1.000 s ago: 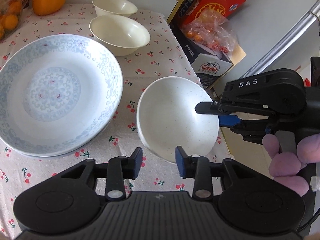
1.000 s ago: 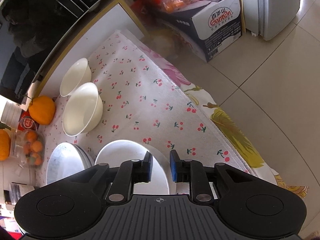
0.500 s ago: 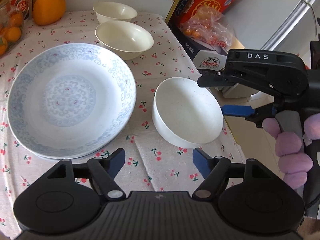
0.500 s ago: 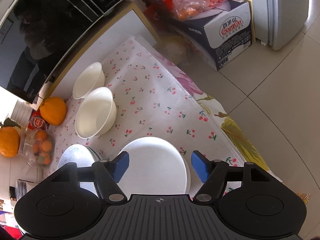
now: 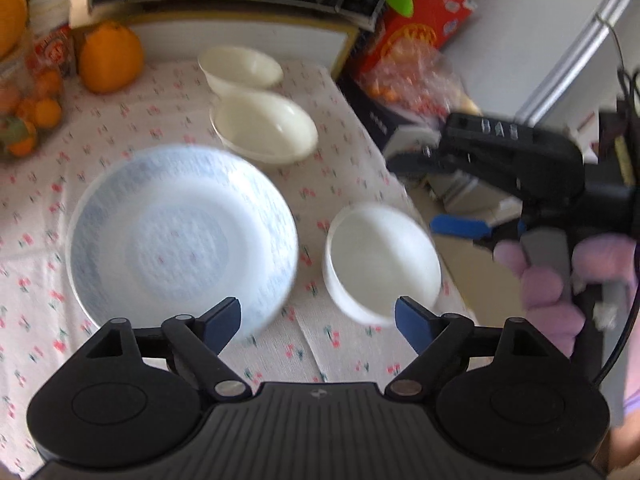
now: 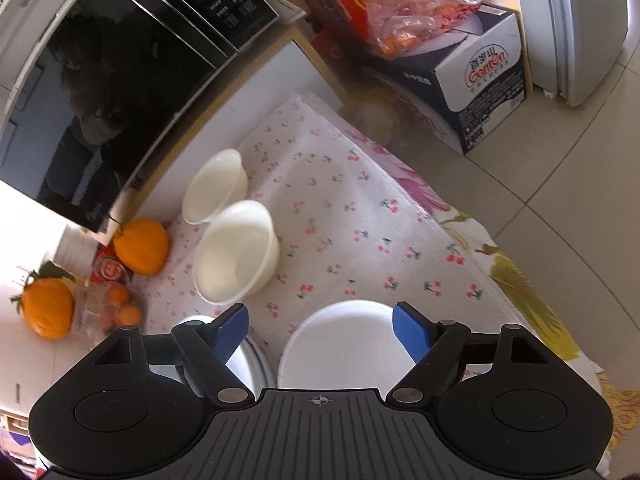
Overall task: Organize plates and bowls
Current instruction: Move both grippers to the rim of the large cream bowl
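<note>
The white bowl (image 5: 384,258) sits upright on the tablecloth (image 5: 344,168) close to its right edge, released. Both grippers have just been opening: the left gripper (image 5: 318,320) stands wide apart with nothing between its fingers, and the right gripper (image 6: 320,326) is equally spread, hovering over the bowl without touching it. Main risk: the bowl is near enough to the edge that a nudge from either gripper could push it off onto the tiled floor (image 6: 560,208). The cloth overhangs that edge, so a snagged finger could drag it and the bowl with it. The blue-patterned plate (image 5: 182,236) lies just beside the bowl, and a careless next pick could knock the two together. Two cream bowls (image 5: 266,128) wait near the far edge, apparently touching each other. The left view is motion-blurred, so the plate may be a stack of two; I cannot confirm. In the right view the plate and the bowl's near rim are hidden behind the gripper body.
</note>
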A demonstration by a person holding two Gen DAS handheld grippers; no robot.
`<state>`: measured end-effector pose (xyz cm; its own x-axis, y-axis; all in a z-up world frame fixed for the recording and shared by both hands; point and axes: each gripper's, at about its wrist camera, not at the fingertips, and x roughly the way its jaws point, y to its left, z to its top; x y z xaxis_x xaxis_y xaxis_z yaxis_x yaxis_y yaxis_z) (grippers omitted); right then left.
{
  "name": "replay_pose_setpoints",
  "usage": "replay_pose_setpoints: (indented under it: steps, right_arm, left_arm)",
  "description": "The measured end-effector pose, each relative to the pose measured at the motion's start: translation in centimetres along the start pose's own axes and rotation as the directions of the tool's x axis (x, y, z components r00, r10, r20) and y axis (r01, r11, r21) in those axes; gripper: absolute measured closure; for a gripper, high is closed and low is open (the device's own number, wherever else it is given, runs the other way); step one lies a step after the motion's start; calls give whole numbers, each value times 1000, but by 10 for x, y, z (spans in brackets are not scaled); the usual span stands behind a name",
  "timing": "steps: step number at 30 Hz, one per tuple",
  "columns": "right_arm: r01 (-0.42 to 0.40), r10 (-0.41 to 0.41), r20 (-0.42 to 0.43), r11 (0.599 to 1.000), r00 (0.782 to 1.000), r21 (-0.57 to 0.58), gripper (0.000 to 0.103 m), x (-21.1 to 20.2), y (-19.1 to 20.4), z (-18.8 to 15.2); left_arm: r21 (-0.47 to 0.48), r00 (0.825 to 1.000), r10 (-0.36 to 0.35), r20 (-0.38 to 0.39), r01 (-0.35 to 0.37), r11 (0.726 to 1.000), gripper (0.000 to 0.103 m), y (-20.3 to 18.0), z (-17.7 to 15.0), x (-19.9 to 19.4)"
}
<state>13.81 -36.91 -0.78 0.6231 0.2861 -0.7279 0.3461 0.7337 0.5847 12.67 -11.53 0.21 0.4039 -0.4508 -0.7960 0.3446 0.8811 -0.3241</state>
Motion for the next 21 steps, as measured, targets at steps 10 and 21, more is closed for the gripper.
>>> replay_pose_setpoints:
  steps: [10,21]
  right_arm:
    - [-46,44,48,998,998,49,18,9,6,8]
    - [-63,54,81,993,995,103,13,32,17,11]
  left_arm:
    - [-22,992,83,98,-81,996,10,19,40,-11]
    - [-126,963,177,203,-154,980,4,63,66,1]
